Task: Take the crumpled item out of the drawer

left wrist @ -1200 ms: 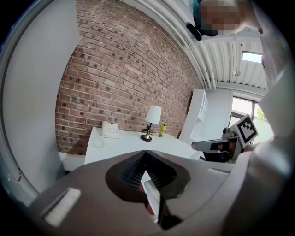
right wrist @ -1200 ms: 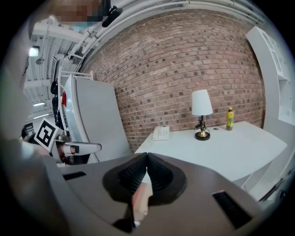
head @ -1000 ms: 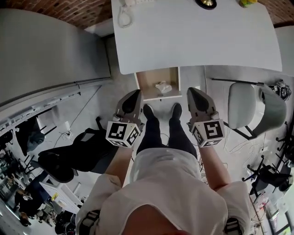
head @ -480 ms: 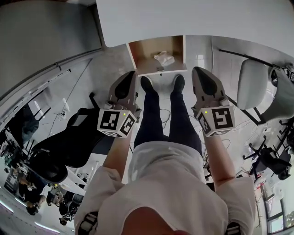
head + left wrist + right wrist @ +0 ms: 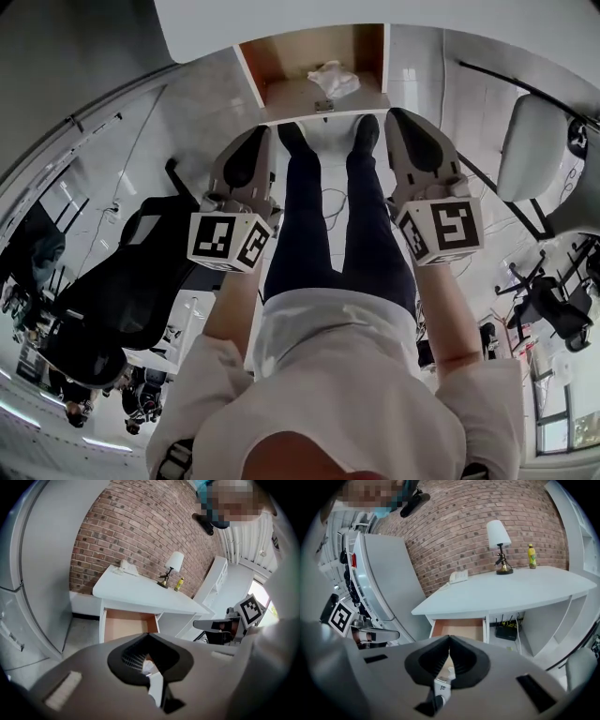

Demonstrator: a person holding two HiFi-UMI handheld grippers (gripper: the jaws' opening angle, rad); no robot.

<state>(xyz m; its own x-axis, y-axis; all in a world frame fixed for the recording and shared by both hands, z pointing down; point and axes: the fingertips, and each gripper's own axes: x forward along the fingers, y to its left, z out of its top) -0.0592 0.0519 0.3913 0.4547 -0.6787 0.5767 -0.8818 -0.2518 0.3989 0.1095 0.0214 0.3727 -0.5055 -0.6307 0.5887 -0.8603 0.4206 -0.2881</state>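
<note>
- Two grippers are out in front of the person, the left gripper (image 5: 255, 141) and the right gripper (image 5: 405, 127). Both point down toward the open drawer (image 5: 281, 94).
- The fingers of each one are pressed together. Nothing is held between them.
- The crumpled item (image 5: 333, 79) is white. It lies on the drawer's floor, a bit to the right of the middle. Neither gripper touches it, and both are well apart from it.
- The drawer sticks out from under the white desk (image 5: 394, 14).
- I think the step now is to reach in. The right gripper looks like the handier one, because the item lies more on its side.
- To do it well, that gripper should spread its fingers before it gets to the item, not after.
- It should come in from above and put one finger on each side of the lump.
- The item looks light and squashy, so a soft squeeze should be enough.
- It should stay clear of the drawer's walls and the desk's edge, then lift up and pull back.
</note>
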